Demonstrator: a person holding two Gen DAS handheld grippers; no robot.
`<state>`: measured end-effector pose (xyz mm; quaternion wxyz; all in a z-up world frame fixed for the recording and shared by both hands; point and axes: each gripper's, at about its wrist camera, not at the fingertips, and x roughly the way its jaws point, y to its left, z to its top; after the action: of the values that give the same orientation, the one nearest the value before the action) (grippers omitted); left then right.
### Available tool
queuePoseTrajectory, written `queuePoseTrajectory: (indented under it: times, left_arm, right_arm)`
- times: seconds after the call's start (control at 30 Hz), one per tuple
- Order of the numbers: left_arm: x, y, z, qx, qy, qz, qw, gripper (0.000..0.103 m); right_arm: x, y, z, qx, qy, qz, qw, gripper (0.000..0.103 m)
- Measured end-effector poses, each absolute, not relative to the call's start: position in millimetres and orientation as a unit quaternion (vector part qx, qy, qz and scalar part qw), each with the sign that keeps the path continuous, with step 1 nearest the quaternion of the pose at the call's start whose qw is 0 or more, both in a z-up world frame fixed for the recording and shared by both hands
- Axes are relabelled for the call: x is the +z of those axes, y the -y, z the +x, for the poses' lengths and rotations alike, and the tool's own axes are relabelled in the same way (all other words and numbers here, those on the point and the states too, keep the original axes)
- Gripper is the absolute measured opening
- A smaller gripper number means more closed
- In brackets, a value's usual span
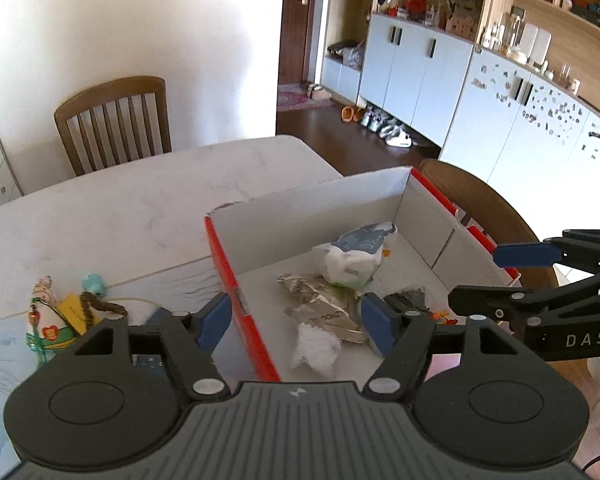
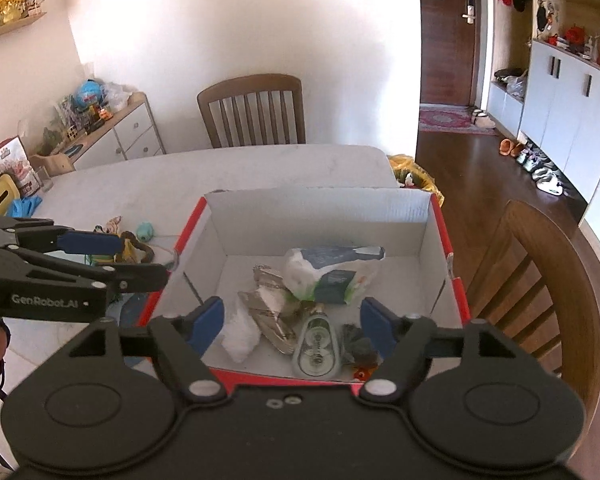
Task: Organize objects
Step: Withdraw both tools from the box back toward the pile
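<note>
**Both grippers held apart above the red box**

Left wrist view: The left gripper (image 1: 296, 322) is seen with its blue pads spread wide and nothing between them; one pad hangs outside the left wall of the box (image 1: 236, 280), the other over its inside. The box is set on the tabletop (image 1: 120, 216) near its right edge. Inside it a white and blue bag (image 1: 354, 254), a crumpled silver wrapper (image 1: 320, 300) and a white wad (image 1: 314, 350) are gathered toward the near wall. Small toys (image 1: 60, 316) are left on the tabletop beside the box's left wall. The right gripper (image 1: 500, 276) is seen over the right wall, released.

Right wrist view: The right gripper (image 2: 292, 322) is held unclenched and empty over the near wall of the box. A clear oval case (image 2: 316, 346) is seen lying near that wall, beside the wrapper. The left gripper (image 2: 128, 260) is seen at the left wall.
</note>
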<state>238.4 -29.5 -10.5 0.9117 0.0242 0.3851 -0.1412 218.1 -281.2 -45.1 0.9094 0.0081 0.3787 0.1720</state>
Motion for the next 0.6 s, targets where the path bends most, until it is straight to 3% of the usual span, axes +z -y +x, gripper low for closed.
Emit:
queuePoseTrajectory:
  times: [0.23,0.6]
  left_arm:
    - [-3,0,225,-0.143,-0.371,0.02,0.918,0.077]
    - [-8,-50,212,-0.14,-0.373,-0.001,0.917,0.093]
  right_arm:
    - [-39,264,206,0.151,-0.366,0.026,0.918,0.099]
    - [-39,218,192,0.153,-0.367,0.031,0.917,0.099]
